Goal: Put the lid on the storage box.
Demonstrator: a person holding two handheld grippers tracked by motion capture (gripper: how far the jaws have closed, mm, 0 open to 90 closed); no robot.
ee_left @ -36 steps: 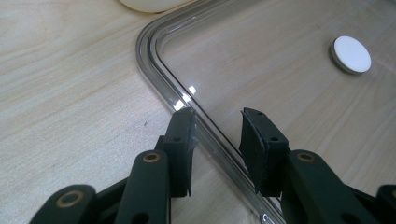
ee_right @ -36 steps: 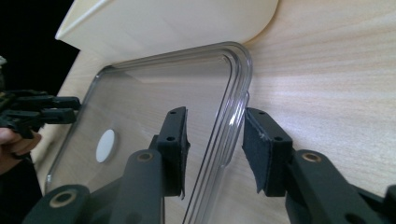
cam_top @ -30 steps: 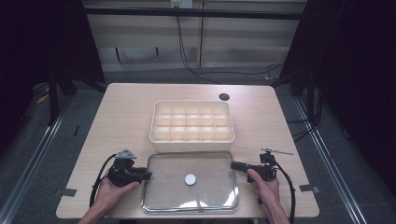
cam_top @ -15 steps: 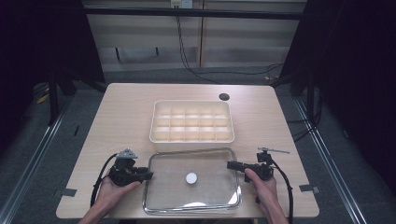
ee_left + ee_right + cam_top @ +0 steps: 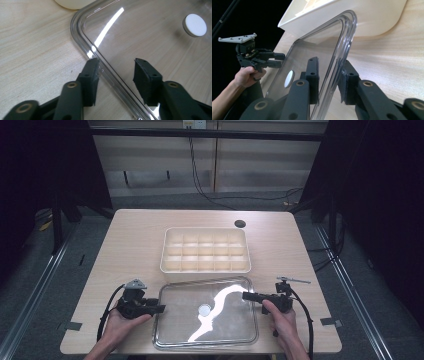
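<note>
A clear lid (image 5: 206,312) is lying on the counter (image 5: 130,245), close to the person's edge. It is see-through, with rounded corners and a small white round knob (image 5: 204,309) in its middle. Light is shining off it in a bright stripe.

Just behind the lid, a cream box (image 5: 205,250) with many little compartments is sitting on the counter. It is open on top. The lid's far edge is lying just beside the box's near wall.

The left gripper (image 5: 159,309) is sitting at the lid's left edge, held in the person's left hand (image 5: 120,322). In the left gripper view, its fingers (image 5: 91,77) are spread apart, one on each side of the lid's rim. They have just been opening. The rim is running between them, but the pads are not pressing on it.

The right gripper (image 5: 246,295) is sitting at the lid's right edge, held in the person's right hand (image 5: 281,317). In the right gripper view, its fingers (image 5: 313,75) are pinching the lid's rim, one pad on the inside and one on the outside. They have just been closing on it. That side of the lid is looking a little lifted off the counter.

A small dark round hole (image 5: 240,223) is showing in the counter behind the box.
</note>
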